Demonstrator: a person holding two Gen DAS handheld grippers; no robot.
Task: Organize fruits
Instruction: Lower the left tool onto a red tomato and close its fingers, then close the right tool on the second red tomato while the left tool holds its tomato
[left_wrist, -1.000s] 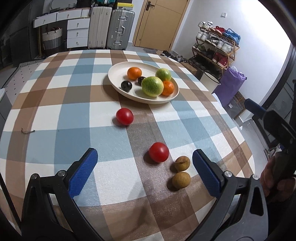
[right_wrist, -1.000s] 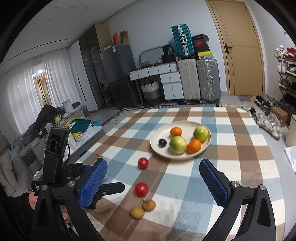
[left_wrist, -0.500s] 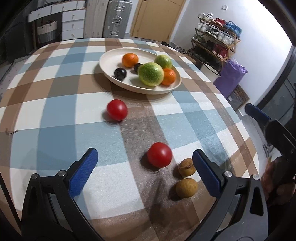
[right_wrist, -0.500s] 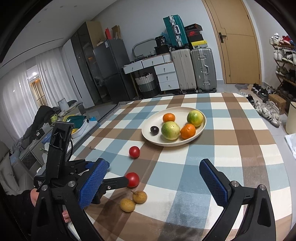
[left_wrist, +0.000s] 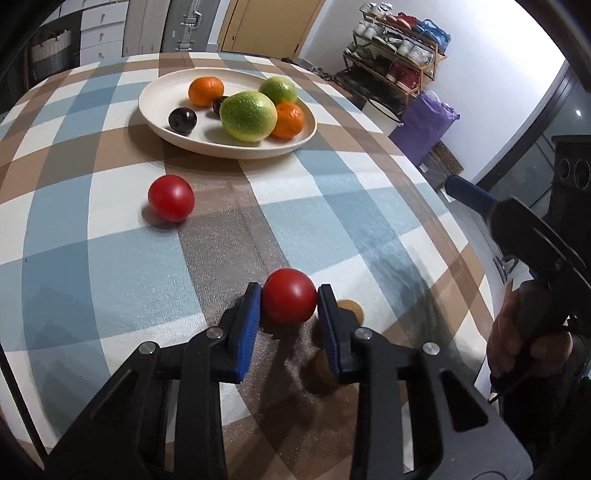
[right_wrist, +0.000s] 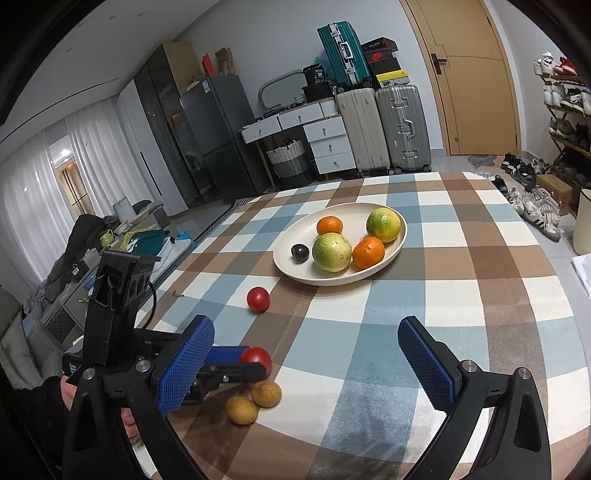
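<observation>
Since the earlier frames, the left gripper (left_wrist: 289, 300) has been brought forward over the bench and its jaws, then spread wide, have been closed onto the nearer red tomato (left_wrist: 289, 295).

At the left of the left wrist view, checked cloth in blue, brown and white is seen covering the bench (left_wrist: 85, 236). Left of centre, a second red tomato (left_wrist: 171, 197) is seen lying free on the cloth, well apart from the gripped one. Above it, in the upper middle of the frame, a cream plate (left_wrist: 155, 122) is seen carrying a dark plum (left_wrist: 182, 119), an orange (left_wrist: 206, 90), a large green citrus (left_wrist: 249, 116), a smaller green citrus (left_wrist: 278, 90) and another orange (left_wrist: 291, 120). At lower centre, the nearer tomato is pinched between the blue pads (left_wrist: 248, 332), which press on its two sides; whether it touches the cloth cannot be told. Just to its right, two brown longans (left_wrist: 351, 307) are partly hidden behind the right-hand finger. At the far right edge, the right gripper (left_wrist: 469, 192) is glimpsed off the bench edge, held by a hand (left_wrist: 524, 343).

In the right wrist view, the left gripper (right_wrist: 255, 360) is seen at lower left holding the tomato (right_wrist: 258, 357), with the longans (right_wrist: 266, 393) just beside it. The right gripper (right_wrist: 306, 369) is seen with its jaws spread wide and nothing between them.
</observation>
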